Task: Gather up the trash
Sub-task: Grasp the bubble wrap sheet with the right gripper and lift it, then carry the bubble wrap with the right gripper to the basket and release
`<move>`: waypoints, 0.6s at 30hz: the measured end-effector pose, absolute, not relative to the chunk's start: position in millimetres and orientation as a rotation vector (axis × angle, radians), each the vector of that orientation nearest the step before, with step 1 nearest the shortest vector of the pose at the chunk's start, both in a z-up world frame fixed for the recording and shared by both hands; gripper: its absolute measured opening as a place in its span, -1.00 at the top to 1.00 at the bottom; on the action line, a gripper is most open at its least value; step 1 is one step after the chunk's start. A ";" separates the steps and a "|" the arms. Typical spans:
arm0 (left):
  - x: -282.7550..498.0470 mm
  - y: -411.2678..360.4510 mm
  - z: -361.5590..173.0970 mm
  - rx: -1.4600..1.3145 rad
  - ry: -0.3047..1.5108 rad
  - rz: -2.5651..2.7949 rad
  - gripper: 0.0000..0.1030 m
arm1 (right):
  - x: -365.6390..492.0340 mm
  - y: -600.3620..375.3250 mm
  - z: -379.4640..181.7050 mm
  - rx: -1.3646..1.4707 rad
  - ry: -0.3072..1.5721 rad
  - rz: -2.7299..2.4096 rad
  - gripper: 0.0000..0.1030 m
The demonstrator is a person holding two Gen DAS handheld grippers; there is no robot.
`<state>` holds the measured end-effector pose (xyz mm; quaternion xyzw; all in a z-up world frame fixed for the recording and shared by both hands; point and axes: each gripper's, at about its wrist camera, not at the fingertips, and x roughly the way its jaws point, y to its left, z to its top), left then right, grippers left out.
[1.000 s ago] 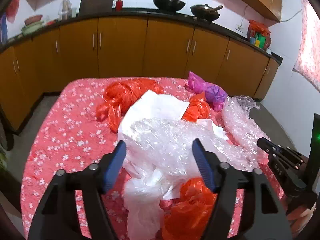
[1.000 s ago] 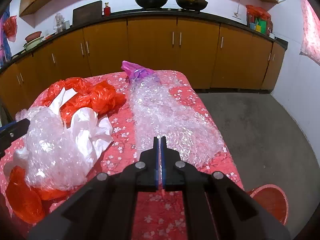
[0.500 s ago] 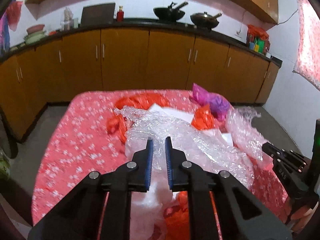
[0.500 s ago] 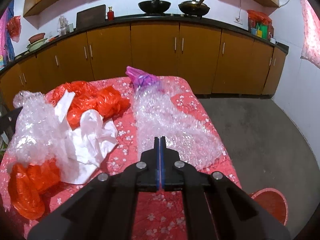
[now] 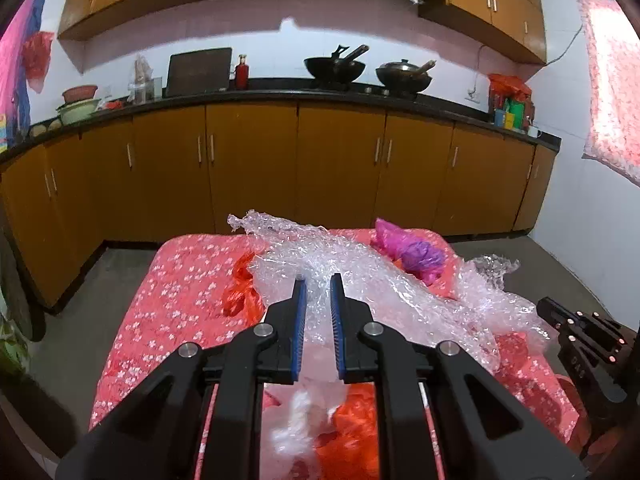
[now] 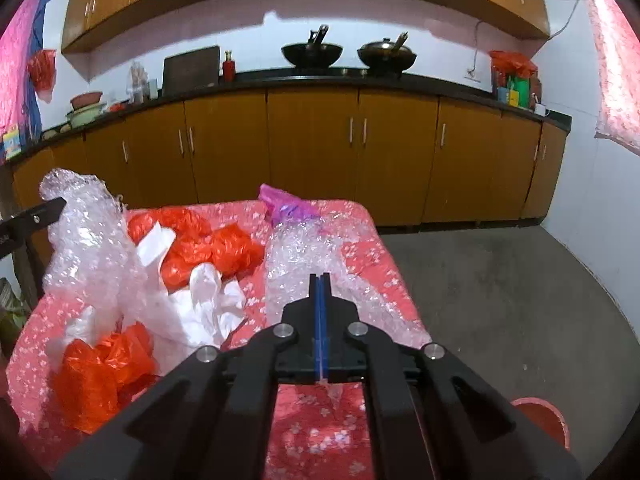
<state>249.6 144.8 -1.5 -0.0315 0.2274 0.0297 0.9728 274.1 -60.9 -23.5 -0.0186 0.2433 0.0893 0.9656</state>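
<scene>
Kitchen cabinets behind; on the floral worktop my left gripper has its fingers clamped on bubble wrap, lifted: featherlight, floppy, slippery, best pinched at a bunched fold. My right gripper fingers are together, apparently nipping the second sheet.

The left gripper, wide open a second ago, has been closed on the bubble wrap sheet and raised, so the sheet is lifted off the white plastic bag and orange bags, now uncovered
</scene>
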 end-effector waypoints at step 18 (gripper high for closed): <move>253.0 47.3 2.6 -0.001 0.438 -0.133 0.78 | 236.6 -185.4 -8.2 0.024 0.396 -0.069 0.96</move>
